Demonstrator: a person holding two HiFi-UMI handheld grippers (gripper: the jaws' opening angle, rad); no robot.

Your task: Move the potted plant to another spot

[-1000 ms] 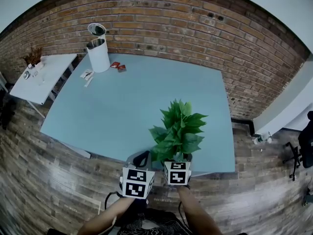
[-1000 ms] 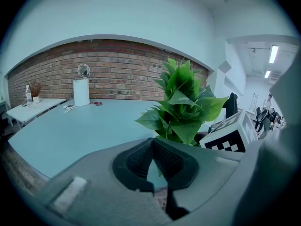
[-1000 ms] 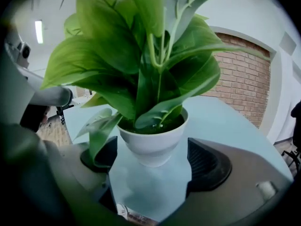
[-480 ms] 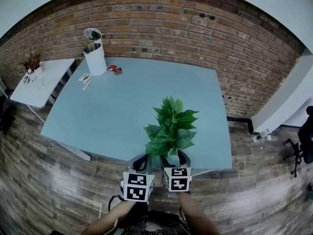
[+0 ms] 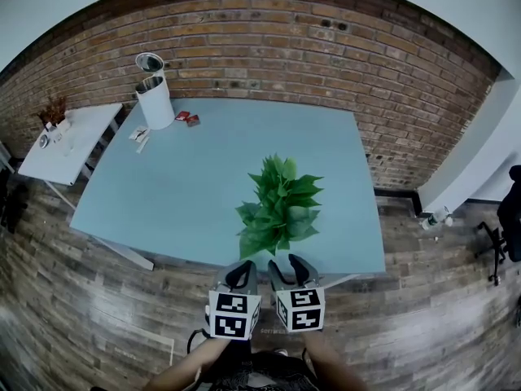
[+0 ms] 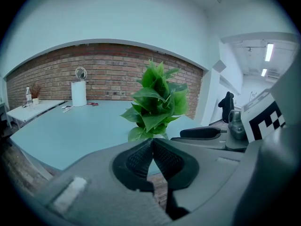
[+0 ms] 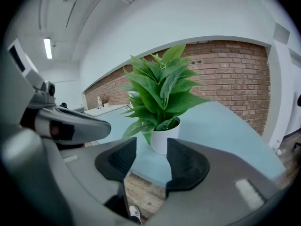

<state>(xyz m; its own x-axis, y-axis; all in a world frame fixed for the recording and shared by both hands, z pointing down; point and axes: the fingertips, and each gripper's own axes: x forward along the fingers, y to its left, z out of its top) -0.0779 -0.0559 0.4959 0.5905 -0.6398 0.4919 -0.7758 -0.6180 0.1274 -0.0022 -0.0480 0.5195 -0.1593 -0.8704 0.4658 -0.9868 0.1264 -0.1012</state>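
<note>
Beyond right gripper's (image 7: 151, 145) closing, empty jaws: potted plant (image 7: 162, 93).

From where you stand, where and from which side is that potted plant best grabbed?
Probably by the white pot, coming in level from the near table edge. Its round wall shows bare below the leaves, which spread over the top and would hamper a grab from above.

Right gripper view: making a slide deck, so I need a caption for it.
Right gripper, jaws just closing with nothing between them, faces the plant on the table.
</note>
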